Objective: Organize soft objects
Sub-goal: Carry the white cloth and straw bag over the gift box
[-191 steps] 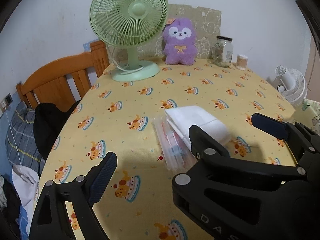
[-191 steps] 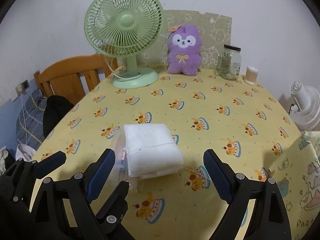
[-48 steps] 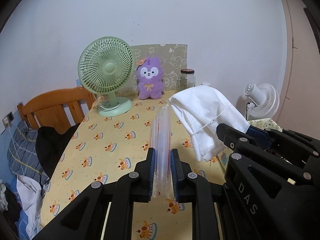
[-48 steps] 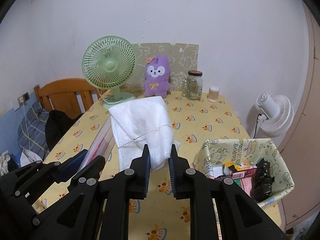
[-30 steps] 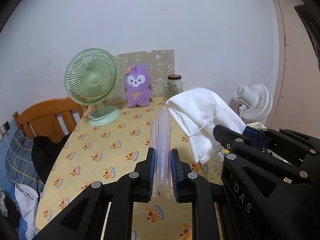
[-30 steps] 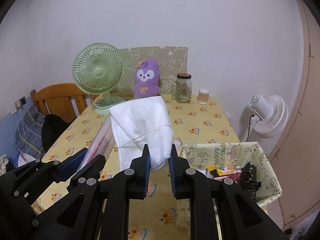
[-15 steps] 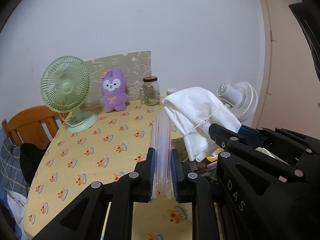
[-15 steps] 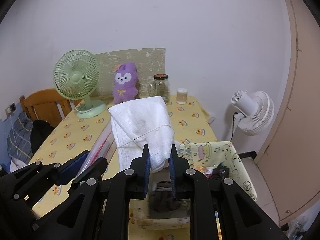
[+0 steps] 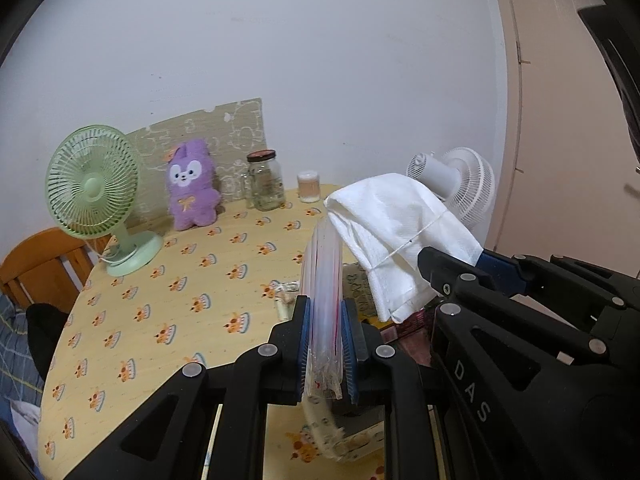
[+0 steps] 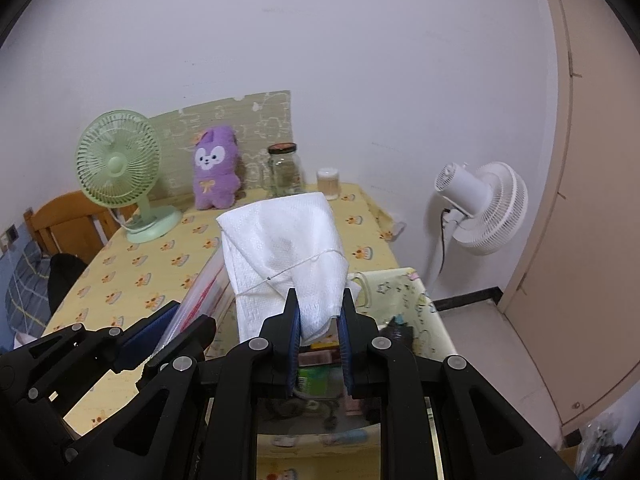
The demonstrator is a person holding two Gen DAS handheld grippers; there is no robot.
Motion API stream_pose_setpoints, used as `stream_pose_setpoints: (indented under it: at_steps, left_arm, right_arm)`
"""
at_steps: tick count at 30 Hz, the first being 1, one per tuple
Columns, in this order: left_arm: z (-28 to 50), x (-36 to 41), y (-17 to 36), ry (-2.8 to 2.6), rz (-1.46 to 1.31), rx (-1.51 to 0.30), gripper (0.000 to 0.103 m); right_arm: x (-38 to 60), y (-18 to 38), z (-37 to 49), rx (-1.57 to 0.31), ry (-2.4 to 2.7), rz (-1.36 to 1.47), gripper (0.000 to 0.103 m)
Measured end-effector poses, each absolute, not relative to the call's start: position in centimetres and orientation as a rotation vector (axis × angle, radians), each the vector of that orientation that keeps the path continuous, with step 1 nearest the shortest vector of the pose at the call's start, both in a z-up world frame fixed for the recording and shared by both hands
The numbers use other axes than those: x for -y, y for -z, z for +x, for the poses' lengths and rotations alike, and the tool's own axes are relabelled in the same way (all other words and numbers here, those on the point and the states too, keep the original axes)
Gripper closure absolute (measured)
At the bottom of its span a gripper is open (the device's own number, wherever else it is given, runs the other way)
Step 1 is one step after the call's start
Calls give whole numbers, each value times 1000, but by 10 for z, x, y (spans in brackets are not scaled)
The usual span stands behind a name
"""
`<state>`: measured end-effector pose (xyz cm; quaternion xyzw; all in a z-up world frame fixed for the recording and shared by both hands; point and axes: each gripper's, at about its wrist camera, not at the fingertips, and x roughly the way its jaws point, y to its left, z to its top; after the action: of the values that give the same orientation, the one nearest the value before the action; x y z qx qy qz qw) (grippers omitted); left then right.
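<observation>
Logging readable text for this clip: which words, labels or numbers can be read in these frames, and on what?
"DAS": embossed on the right gripper body, seen in the left wrist view.
Packages in the fabric bin: print too blurred to read.
Jar lid: marking too small to read.
Printed tablecloth: pictures only, no text.

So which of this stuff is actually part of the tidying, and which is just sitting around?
Part of the job:
- white cloth, pinched in the right claw
- clear plastic bag, pinched in the left claw
- patterned fabric bin beside the table

Just lying about:
- green fan
- purple plush toy
- glass jar
- white fan
</observation>
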<state>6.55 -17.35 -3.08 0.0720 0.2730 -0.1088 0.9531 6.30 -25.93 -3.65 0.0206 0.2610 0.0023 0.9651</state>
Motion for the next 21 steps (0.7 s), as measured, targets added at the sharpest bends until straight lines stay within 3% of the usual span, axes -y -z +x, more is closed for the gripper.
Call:
stream_pose_setpoints:
  at_steps: [13,16,21]
  left_arm:
    - [79,206,48,263,169,-604,88]
    - [81,213,52,280,195,-614,73]
    - [82,220,61,283,229,-634,62]
  right_arm:
    - [292,55,75,-565,27,81,83]
    - [294,60,79,-577,34,85,83]
    - [299,73,82,-607,36,100,83]
